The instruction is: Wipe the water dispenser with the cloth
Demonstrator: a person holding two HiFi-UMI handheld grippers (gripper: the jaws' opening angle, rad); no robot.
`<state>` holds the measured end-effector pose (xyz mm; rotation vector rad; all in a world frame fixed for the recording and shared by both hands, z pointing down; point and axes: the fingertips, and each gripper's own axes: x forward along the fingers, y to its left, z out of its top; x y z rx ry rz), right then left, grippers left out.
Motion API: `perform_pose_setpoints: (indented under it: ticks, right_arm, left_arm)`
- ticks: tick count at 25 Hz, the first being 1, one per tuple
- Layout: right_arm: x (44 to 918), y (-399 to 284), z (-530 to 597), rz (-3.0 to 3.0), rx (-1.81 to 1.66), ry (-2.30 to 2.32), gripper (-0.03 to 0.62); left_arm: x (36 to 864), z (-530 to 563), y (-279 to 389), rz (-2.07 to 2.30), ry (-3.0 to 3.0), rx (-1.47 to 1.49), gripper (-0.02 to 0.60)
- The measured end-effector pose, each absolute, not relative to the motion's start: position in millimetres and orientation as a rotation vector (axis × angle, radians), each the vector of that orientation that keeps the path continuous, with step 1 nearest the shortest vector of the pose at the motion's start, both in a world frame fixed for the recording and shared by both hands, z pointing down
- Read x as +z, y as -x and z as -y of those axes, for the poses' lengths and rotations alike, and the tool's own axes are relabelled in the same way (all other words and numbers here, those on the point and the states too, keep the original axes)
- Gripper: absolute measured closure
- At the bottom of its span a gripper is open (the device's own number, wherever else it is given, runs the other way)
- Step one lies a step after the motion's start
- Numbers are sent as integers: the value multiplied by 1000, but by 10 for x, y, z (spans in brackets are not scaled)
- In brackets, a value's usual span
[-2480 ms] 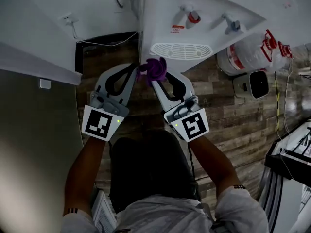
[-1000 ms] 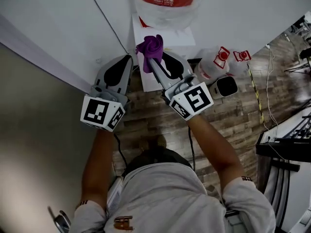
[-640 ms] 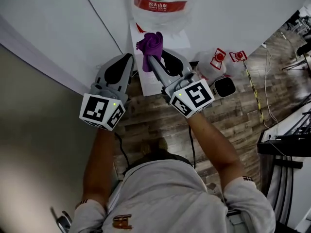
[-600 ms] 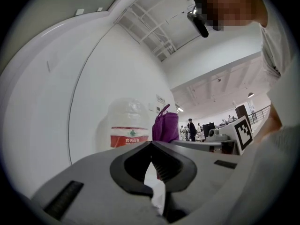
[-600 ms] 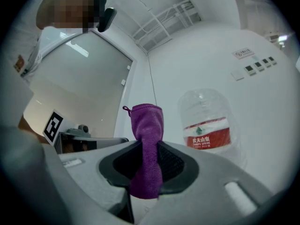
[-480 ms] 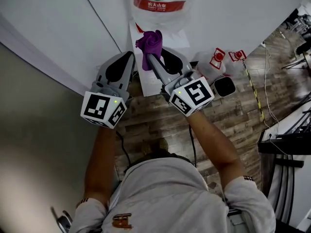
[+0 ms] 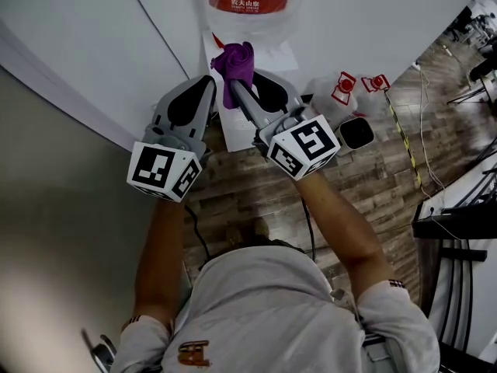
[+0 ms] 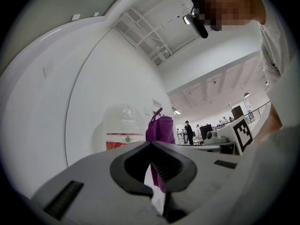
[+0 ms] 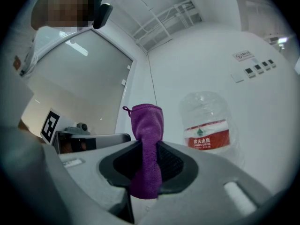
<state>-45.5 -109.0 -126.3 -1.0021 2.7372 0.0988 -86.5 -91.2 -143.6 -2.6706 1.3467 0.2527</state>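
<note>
Both claws have edged a little toward 12 o'clock in the head view over the last half second, carrying the purple cloth closer to the red label of the water bottle. 2.5 seconds ago the cloth was down by the taps and drip grille.

The right claw is clenched on the cloth. In the right gripper view, the cloth is pinched between the two jaws of the right claw. Its upper part stands up above the jaw tips as a folded bundle, and its lower end hangs below them. The bottle rises at 2 o'clock of the cloth, against a white wall.

The left claw lies just beside the right one, at its 9 o'clock, and is clenched on nothing. In the left gripper view, the jaw tips of the left claw meet, and the cloth shows just beyond them. The bottle stands at 9 o'clock of the cloth.

From the head view, the cloth sits over the white top of the water dispenser, at 6 o'clock of the bottle. Whether it touches the surface cannot be told.

Spare bottles with red caps stand on the wooden floor at 3 o'clock of the dispenser. The person's forearms reach up from 6 o'clock.
</note>
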Motion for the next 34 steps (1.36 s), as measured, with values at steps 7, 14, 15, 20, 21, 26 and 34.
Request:
perform_pose_setpoints:
  ticks: [7,14,15,20,21,26,34]
  right_arm:
    - [-1285,459,1067,-2746,108,1008,502]
    - [-1293,474,1059,-2761,125,1011,503]
    - [-1298,475,1057,-2762,127,1012,503]
    - [-1317,471,1043,-2765,142,1018,503]
    - [-1319,474,1041,-2766,143,1019,503]
    - [-1335,481,1035,-2769,144,1022,503]
    - [-1319,475,1067,-2776,159,1025,503]
  left_arm:
    - [-1426,881,844,-1346,2674,258,583]
    - [-1399,888,866,-1347,2675,247,583]
    - [-1400,888,873,-1349,2675,249,583]
    - [-1410,874,883,-1344,2674,259,583]
    - [-1411,871,884,-1343,2674,260,583]
    - [-1413,861,877,-1341,2682,263,583]
    - [-1375,906,859,-1333,2682,272,583]
